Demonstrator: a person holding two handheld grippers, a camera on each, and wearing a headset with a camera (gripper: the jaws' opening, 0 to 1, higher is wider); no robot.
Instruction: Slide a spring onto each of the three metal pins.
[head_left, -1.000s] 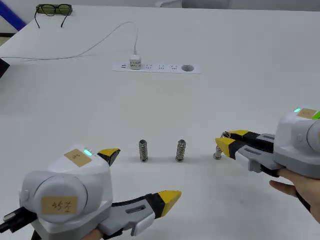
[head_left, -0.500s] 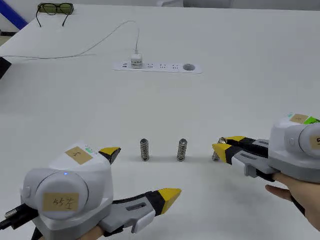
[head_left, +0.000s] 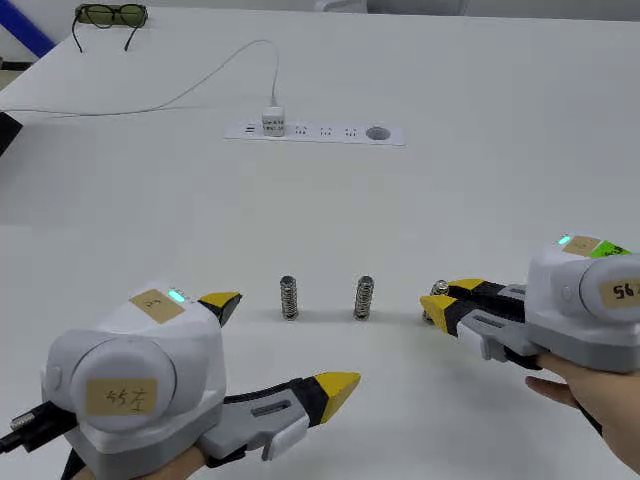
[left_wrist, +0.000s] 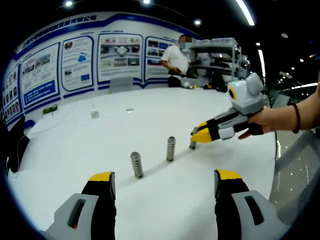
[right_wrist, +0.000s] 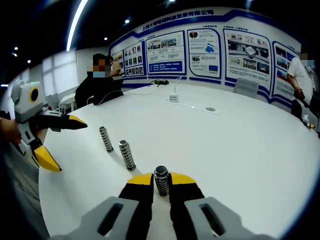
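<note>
Two metal pins stand upright on the white table, each with a spring on it: a left one (head_left: 289, 298) (left_wrist: 136, 164) (right_wrist: 105, 139) and a middle one (head_left: 364, 297) (left_wrist: 171, 148) (right_wrist: 127, 154). To their right, my right gripper (head_left: 441, 301) (right_wrist: 161, 176) is shut on a third spring (right_wrist: 161, 184) that stands upright on the table; its yellow tips hide most of the pin. Low at the near left, my left gripper (head_left: 280, 345) (left_wrist: 165, 182) is open with nothing between its jaws, short of the left pin.
A white power strip (head_left: 315, 133) with a plugged-in charger and cable lies at the far middle of the table (head_left: 480, 200). Dark glasses (head_left: 110, 16) rest at the far left corner. People stand and sit beyond the table (right_wrist: 100, 80).
My right gripper has sunk slightly toward the table at the third pin, taking the spring down with it. The left gripper has stayed in place.
</note>
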